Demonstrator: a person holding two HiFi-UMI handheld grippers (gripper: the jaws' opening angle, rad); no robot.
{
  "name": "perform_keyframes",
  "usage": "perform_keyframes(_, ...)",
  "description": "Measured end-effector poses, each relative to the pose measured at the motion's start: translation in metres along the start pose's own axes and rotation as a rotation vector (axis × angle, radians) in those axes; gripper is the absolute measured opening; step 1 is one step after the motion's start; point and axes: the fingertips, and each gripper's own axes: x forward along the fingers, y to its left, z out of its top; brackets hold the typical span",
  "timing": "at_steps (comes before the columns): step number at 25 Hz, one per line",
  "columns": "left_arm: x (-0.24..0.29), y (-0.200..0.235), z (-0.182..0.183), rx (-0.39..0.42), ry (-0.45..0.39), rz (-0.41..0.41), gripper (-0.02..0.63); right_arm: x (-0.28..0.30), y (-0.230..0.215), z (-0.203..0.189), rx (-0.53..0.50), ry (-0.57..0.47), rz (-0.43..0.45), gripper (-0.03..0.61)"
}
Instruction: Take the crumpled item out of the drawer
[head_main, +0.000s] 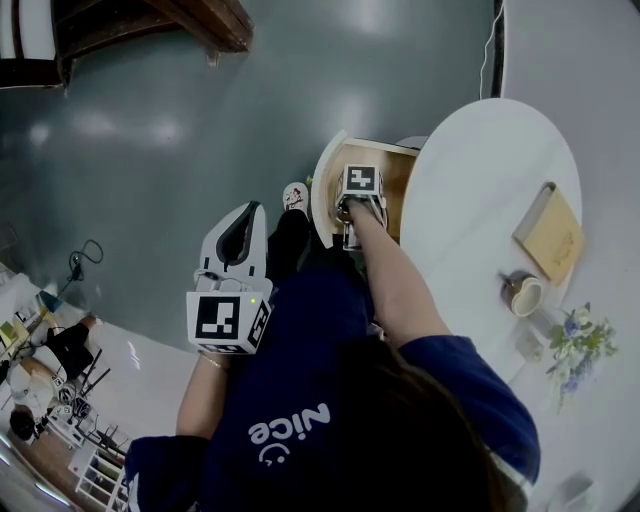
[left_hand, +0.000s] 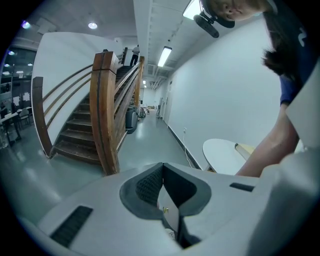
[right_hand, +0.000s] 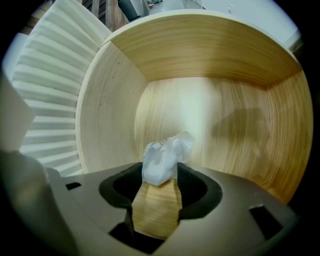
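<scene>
Inside the drawer: the right gripper (right_hand: 160, 175) reaches down into an open wooden drawer (right_hand: 200, 60), its two jaws set either side of the crumpled item (right_hand: 162, 160), a small wad of white, plastic-looking film. The jaws stand part-way open, about as wide as the wad, and both dark pads appear to press on its lower half, so the grip looks made. The upper half of the wad bulges out just beyond the jaw tips. Below and behind the tips, bare wood of the drawer floor shows through the gap between the jaws, which suggests the wad has not been lifted far off the floor, if at all. The gripper points steeply into the drawer because that is the only way in from above. Past the jaws, the curved back wall of the drawer closes the view. To the left of the jaws runs the drawer's white ribbed front (right_hand: 47, 95).

The left gripper (left_hand: 162, 167) has no part in the pick. It is held out to the side, its jaws brought together with nothing between them, aimed along a grey floor. Beyond its tips to the left rises a wooden staircase (left_hand: 102, 115). To the right, farther off, sits the edge of a round white table (left_hand: 225, 152), the unit the drawer belongs to. What remains, by this reading, is to draw the wad up and clear of the drawer walls.
</scene>
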Motion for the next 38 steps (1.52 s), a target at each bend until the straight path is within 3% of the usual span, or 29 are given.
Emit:
perform_keyframes(10, 0.003, -0.002, -0.007, 0.008, 0.017, -0.019, 0.005, -0.006, -0.001, 0.000, -0.043, -0.026, -0.003, 0.137)
perform_keyframes(25, 0.014, -0.005, 0.008, 0.043, -0.007, -0.073, 0.005, -0.043, 0.017, 0.009, -0.084, -0.137, 0.022, 0.124)
perform_keyframes(29, 0.016, -0.002, 0.014, 0.025, -0.024, -0.084, 0.005, -0.054, 0.026, 0.008, -0.040, -0.157, 0.053, 0.124)
perform_keyframes(38, 0.020, -0.001, 0.018, -0.017, -0.049, -0.098, 0.005, -0.082, 0.031, 0.003, -0.096, -0.229, 0.046, 0.124)
